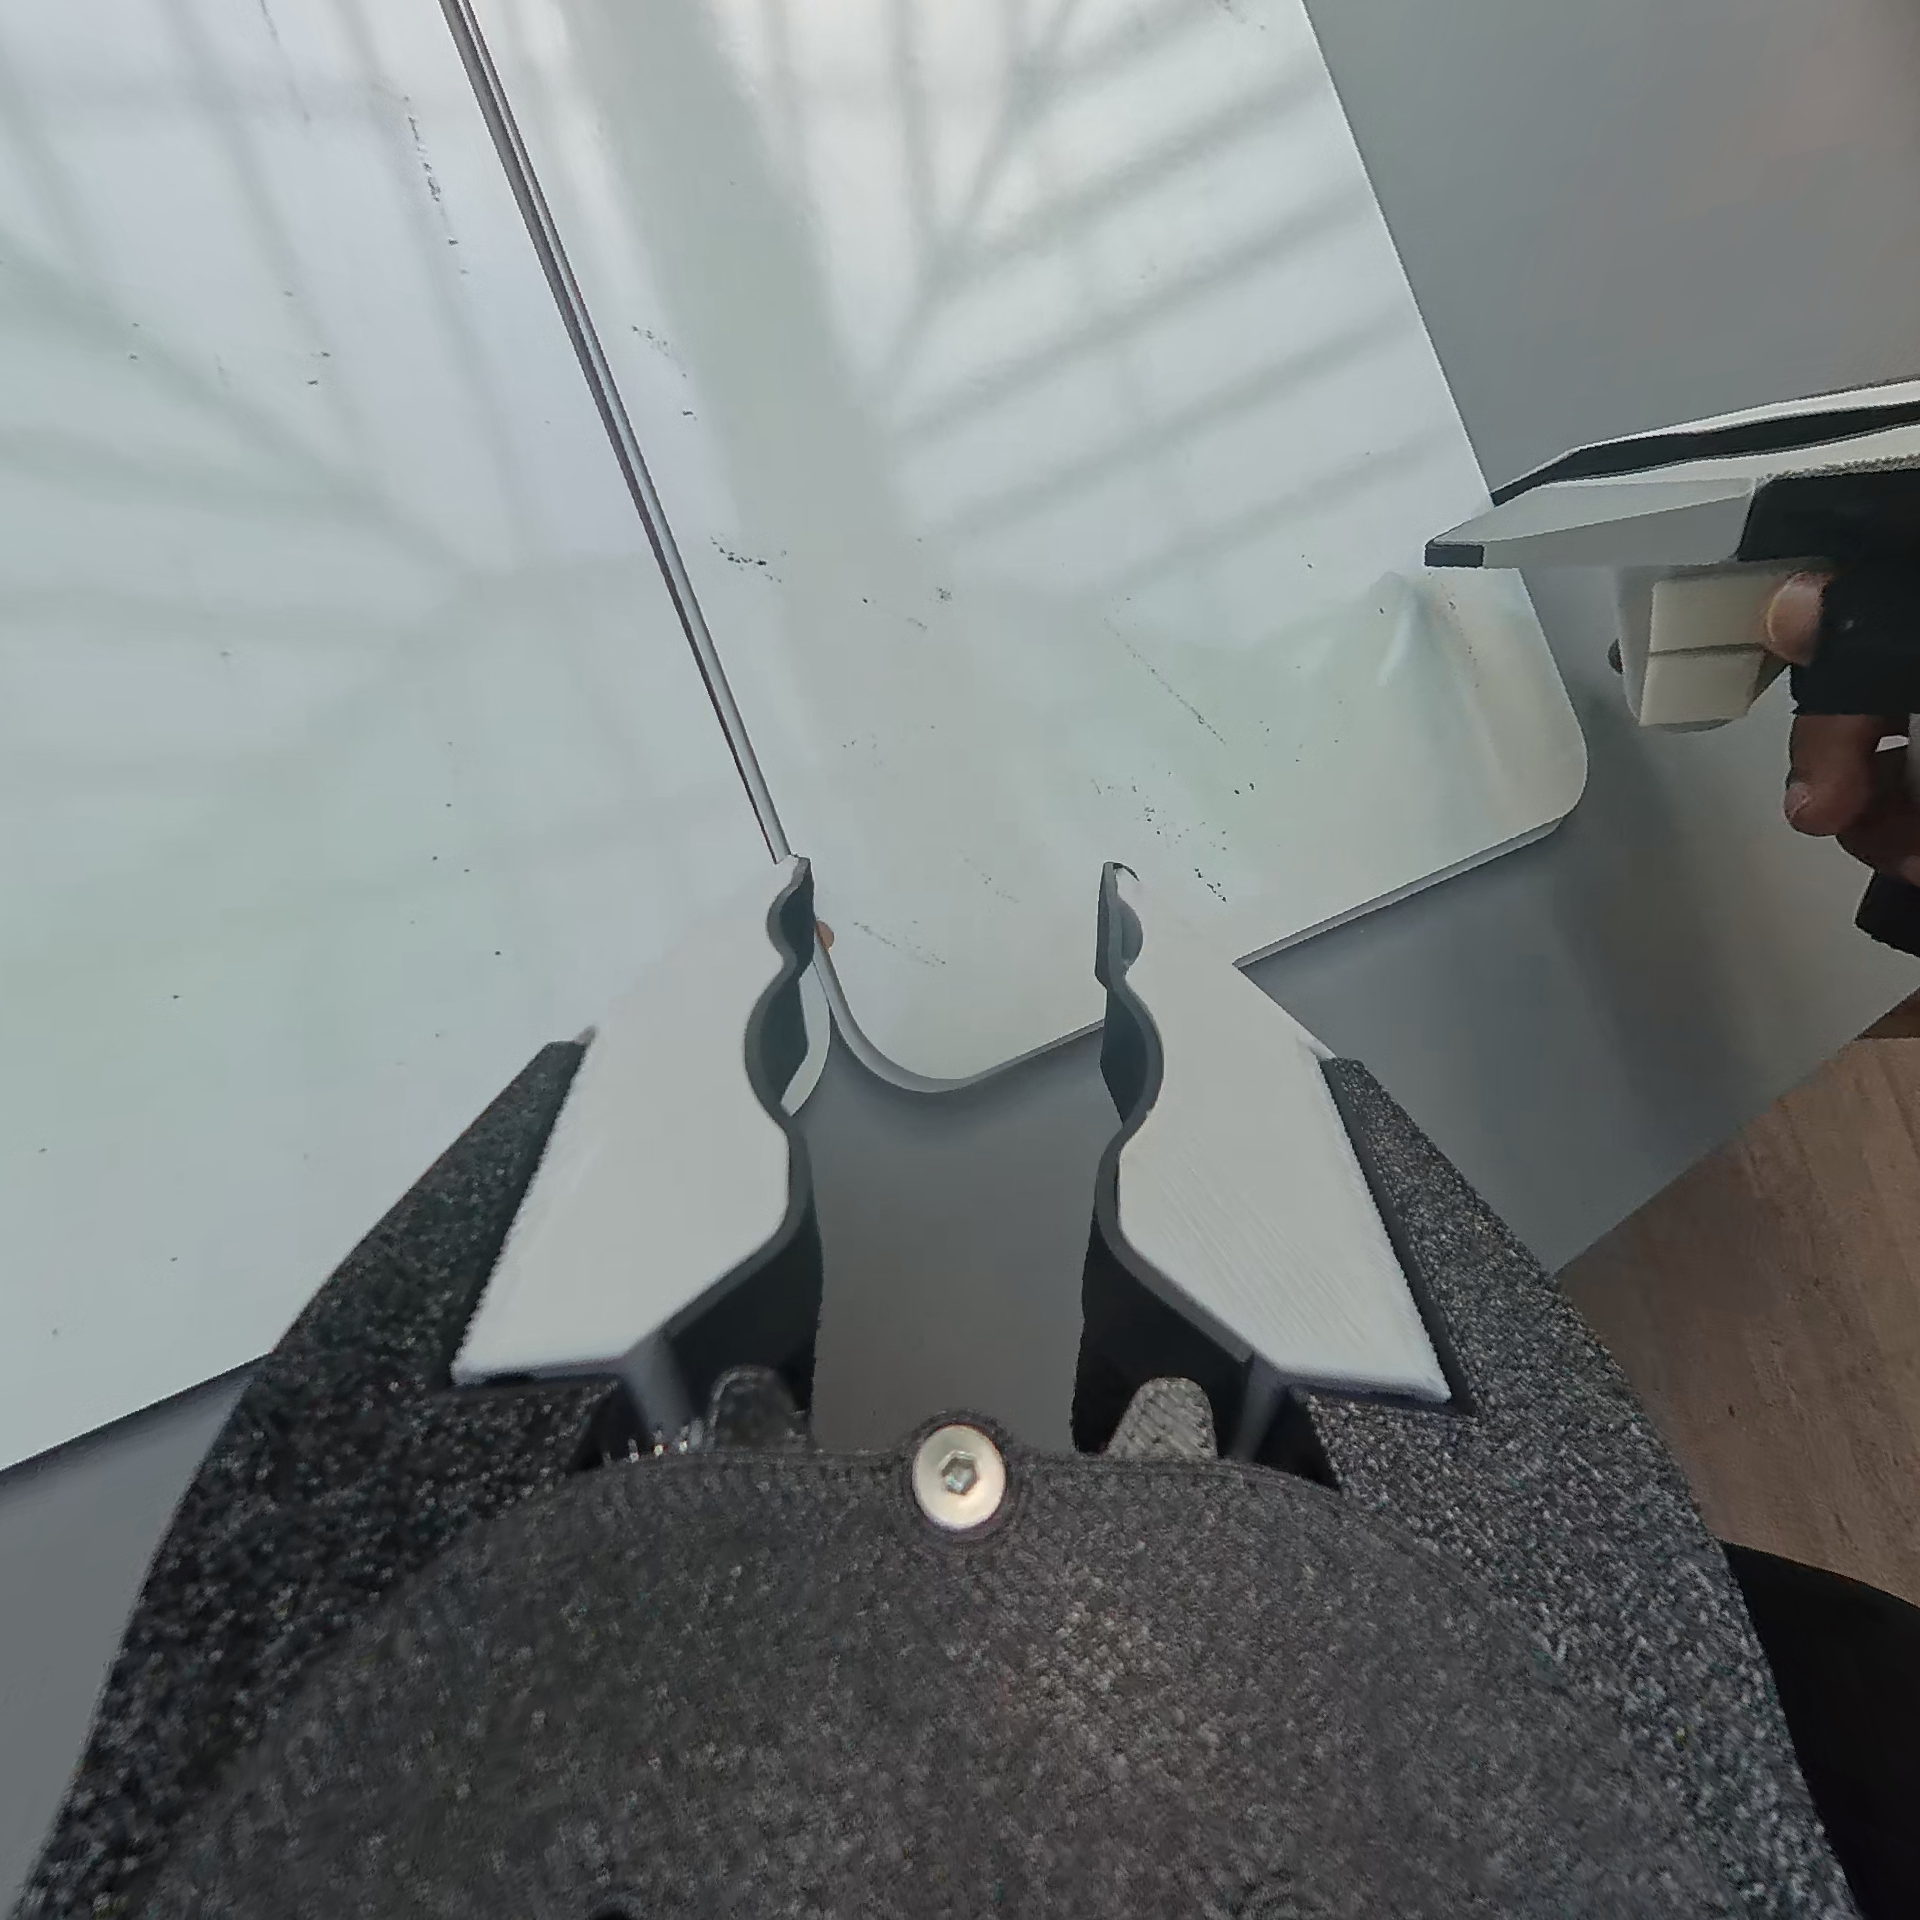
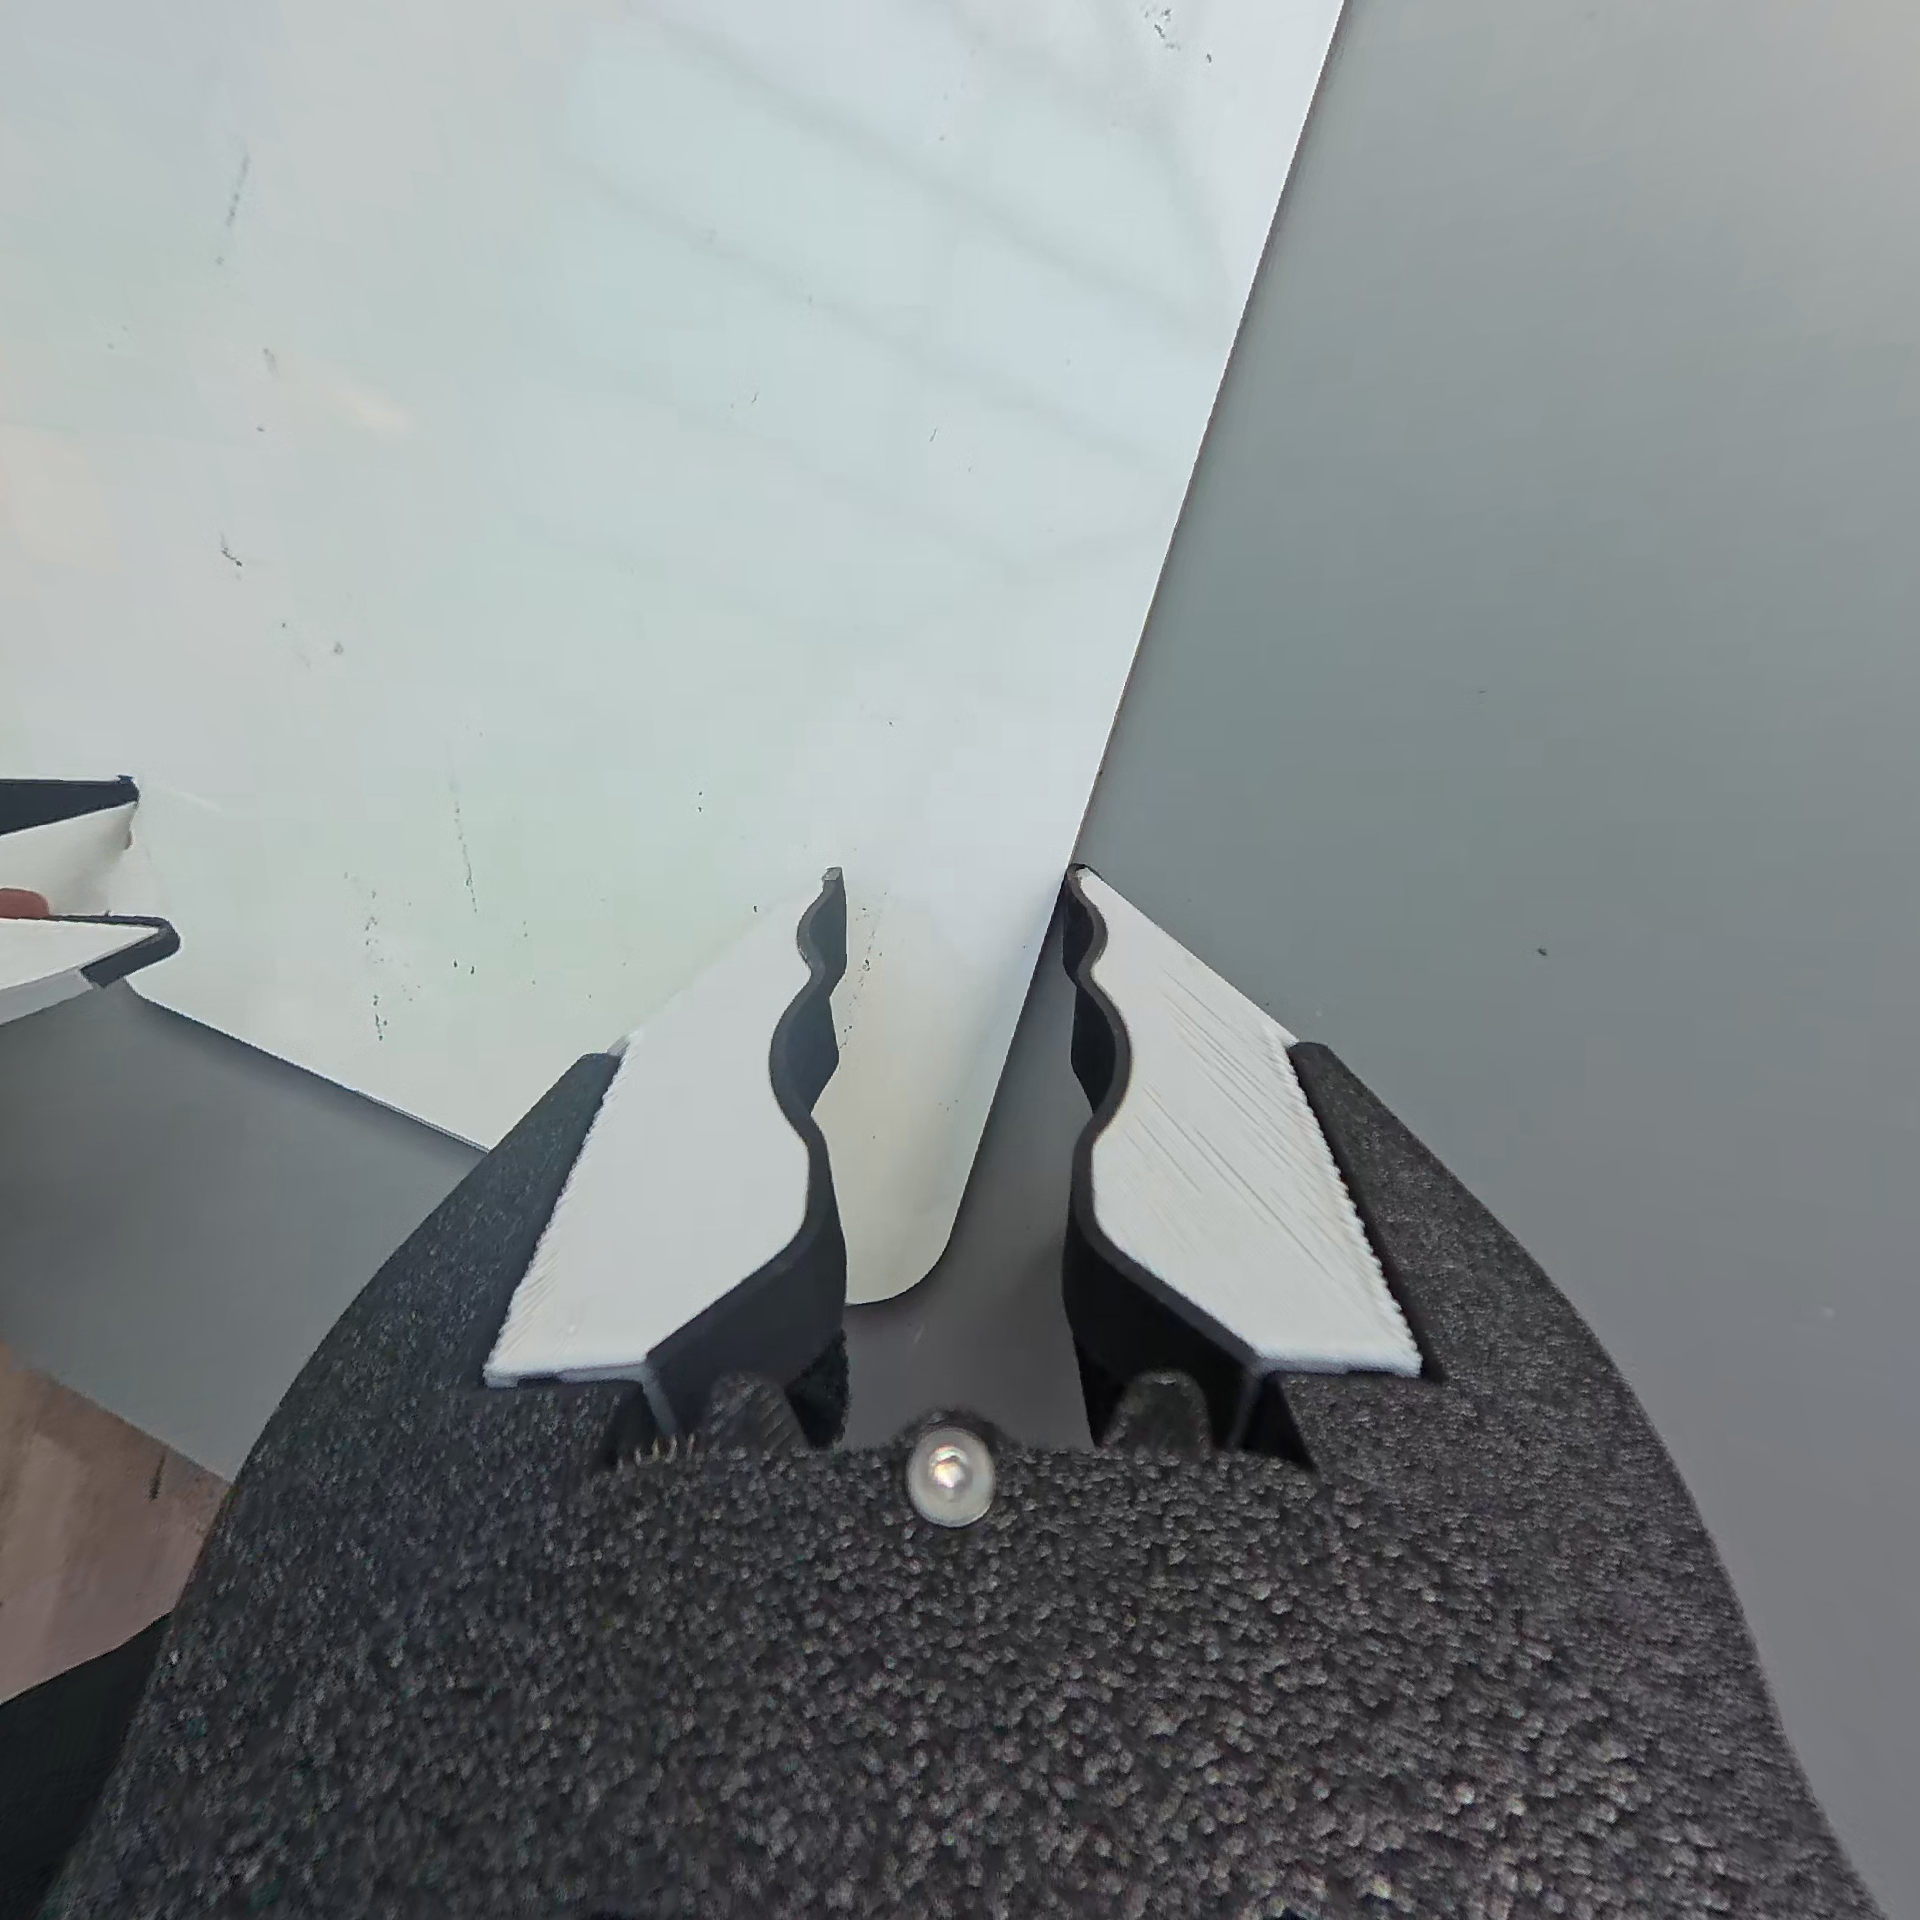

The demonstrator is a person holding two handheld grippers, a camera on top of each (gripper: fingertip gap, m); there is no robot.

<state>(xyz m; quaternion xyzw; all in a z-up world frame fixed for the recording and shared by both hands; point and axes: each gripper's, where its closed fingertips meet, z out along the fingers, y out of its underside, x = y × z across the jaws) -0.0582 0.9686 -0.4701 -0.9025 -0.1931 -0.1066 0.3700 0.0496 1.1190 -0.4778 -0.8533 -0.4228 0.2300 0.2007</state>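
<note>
A grey table (image 1: pixel 1662 260) carries a thin, glossy white board (image 1: pixel 1039 468) lying flat. A second board (image 1: pixel 260 623) lies edge to edge along its left side. The board's long axis seems to run away from both cameras, with the short edge nearest. Its far end is out of view.

The left gripper (image 1: pixel 956 883), fingers spread, hovers over the board's near left corner, one fingertip right at the seam. The right gripper (image 2: pixel 956 883), also spread, straddles the near right corner. A hand (image 1: pixel 1839 769) shows behind it.

Risks: the slick flat sheet offers little edge, so fingers may skid off. The fingertip at the seam may snag the second board. Uneven pulls at the two corners could twist the board.
</note>
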